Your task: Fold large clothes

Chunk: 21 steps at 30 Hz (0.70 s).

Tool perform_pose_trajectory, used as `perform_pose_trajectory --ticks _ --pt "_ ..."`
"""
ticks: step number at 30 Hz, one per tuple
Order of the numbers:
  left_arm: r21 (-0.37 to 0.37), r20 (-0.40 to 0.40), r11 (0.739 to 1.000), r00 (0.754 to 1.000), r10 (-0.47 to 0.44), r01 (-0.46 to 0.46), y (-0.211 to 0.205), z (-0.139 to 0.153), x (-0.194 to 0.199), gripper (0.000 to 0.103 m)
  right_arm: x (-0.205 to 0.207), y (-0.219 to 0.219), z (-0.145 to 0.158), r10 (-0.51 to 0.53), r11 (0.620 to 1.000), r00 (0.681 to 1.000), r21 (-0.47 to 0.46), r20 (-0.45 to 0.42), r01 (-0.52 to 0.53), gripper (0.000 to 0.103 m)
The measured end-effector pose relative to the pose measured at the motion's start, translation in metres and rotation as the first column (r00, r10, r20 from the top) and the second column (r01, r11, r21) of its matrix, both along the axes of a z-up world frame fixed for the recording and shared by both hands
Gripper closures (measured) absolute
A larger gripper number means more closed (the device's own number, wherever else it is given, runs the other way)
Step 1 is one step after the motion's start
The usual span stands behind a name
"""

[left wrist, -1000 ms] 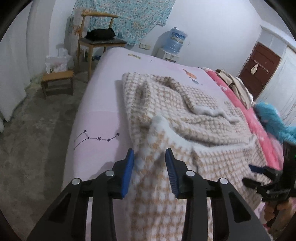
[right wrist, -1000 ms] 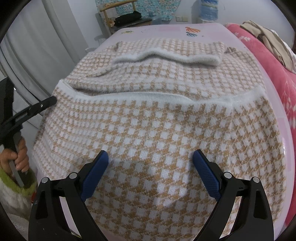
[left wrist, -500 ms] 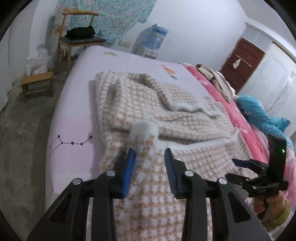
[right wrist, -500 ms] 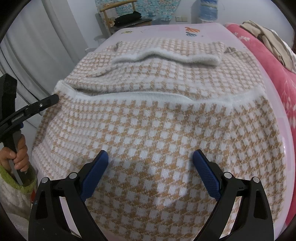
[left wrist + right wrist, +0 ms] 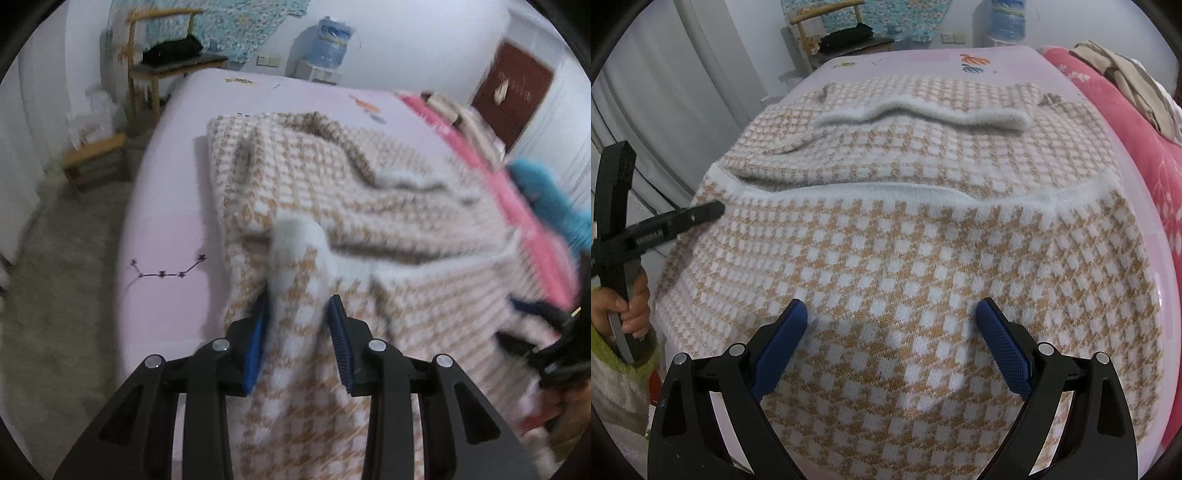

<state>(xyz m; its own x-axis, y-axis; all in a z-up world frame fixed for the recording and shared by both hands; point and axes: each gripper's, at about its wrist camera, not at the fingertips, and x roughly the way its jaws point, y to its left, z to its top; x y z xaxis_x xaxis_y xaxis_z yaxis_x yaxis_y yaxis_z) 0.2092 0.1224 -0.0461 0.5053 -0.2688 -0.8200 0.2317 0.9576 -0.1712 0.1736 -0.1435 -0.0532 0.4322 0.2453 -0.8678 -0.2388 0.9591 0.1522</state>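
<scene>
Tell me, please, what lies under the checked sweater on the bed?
The checked sweater lies on the pink sheet, visible around its edges. Whatever is directly beneath the sweater is covered.

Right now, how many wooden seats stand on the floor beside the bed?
2: a tall wooden chair at the bed's far corner, and a low wooden stool nearer; others may be hidden.

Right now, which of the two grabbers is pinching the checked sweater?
The left gripper: its blue pads squeeze the sweater's white-edged corner. The right gripper hangs wide open above the cloth.
</scene>
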Motion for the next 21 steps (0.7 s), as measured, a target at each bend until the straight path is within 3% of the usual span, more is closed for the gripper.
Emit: perform_pose_trajectory --ticks 3,6,21 --pt "0.099 0.022 0.995 1.000 0.004 -0.006 -0.013 -0.004 -0.005 0.071 0.000 0.000 0.000 0.001 1.000 1.000 -0.001 0.000 -0.001 0.014" --pt "0.135 0.029 0.991 0.999 0.021 -0.025 -0.019 -0.007 -0.006 0.071 -0.001 -0.002 0.000 -0.004 1.000 1.000 0.004 0.002 0.004 0.014" --pt "0.168 0.030 0.985 0.999 0.043 -0.047 -0.023 -0.005 -0.009 0.071 -0.002 -0.012 0.001 -0.006 0.999 1.000 0.044 0.005 0.006 0.014"
